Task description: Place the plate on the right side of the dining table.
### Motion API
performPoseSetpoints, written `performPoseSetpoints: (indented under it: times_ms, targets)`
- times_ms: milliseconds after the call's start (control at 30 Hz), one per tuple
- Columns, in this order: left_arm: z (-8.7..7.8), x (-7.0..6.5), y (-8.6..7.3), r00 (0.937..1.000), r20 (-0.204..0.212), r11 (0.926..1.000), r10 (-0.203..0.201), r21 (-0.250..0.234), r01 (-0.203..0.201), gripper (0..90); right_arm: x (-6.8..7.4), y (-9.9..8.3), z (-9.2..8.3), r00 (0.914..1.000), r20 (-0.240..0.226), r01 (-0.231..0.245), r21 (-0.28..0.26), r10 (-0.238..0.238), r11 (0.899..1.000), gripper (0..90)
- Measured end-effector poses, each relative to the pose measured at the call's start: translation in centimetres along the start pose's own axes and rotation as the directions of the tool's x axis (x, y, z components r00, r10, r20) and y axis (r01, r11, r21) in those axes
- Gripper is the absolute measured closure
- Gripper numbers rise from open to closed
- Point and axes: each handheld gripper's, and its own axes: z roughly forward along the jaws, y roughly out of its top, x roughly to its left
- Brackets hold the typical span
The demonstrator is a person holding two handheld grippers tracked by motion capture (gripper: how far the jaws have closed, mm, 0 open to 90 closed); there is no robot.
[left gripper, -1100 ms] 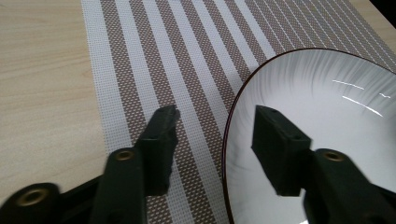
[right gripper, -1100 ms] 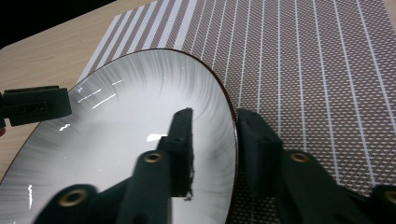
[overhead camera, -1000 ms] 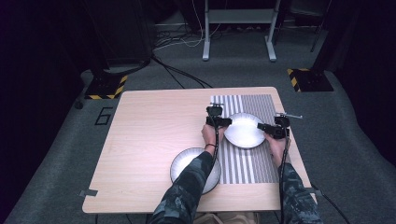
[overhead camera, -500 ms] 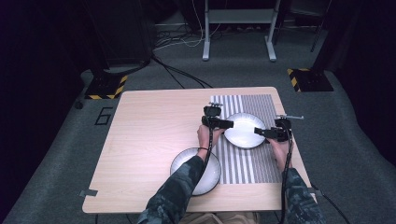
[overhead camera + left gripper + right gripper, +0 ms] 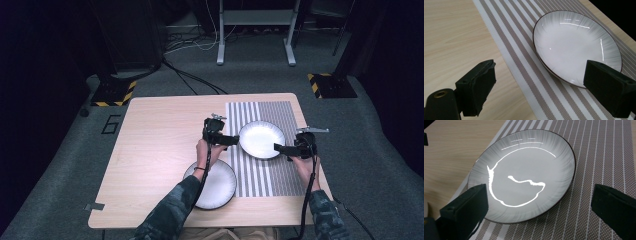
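Both your tools have drawn back from the plate (image 5: 261, 139): left tool (image 5: 231, 140) at its 9 o'clock, right tool (image 5: 281, 148) at 4 o'clock, jaws apart, clear of its rim.

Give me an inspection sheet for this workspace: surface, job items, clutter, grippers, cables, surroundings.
Surface: light wooden table, with a striped placemat on its right part.
Job's things: plate on the mat, upright and empty; second plate on bare wood near the front edge, partly under the person's left forearm.
Clutter: nothing seen on the tabletop besides these.
Grippers: left gripper open, at the mat plate's left rim; right gripper open, at its right rim. Neither holds anything.
Cables: one trails from each gripper along the forearm; more lie on the floor beyond the table.
Surroundings: grey carpet, a metal stand, hazard-striped feet.
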Motion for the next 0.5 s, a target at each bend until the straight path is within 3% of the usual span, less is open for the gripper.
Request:
performPoseSetpoints:
  times_ms: [100,167,267,500]
  targets:
    - [-1.4,0.5,-0.7,0.9999,-0.001,0.9998,0.013,-0.012,-0.013,9.8,0.5,-0.1,-0.9,0.9998,-0.008,0.019,-0.009,-0.019,1.0,0.0]
    - [-2.5,0.9,-1.2,0.9988,-0.015,0.9989,0.047,-0.008,-0.047,9.3,0.8,-0.3,-1.5,0.9994,-0.005,0.033,-0.015,-0.033,0.999,0.0]
    - [-3.4,1.3,-1.7,0.9988,-0.017,0.9988,0.045,-0.02,-0.045,8.6,1.2,-0.6,-2.3,0.9987,-0.008,0.05,-0.027,-0.051,0.998,0.0]
    - [-6.9,3.0,-4.4,0.9958,-0.067,0.9969,0.063,-0.043,-0.066,7.8,2.0,-1.7,-4.0,0.9966,-0.004,0.082,-0.027,-0.082,0.996,0.0]
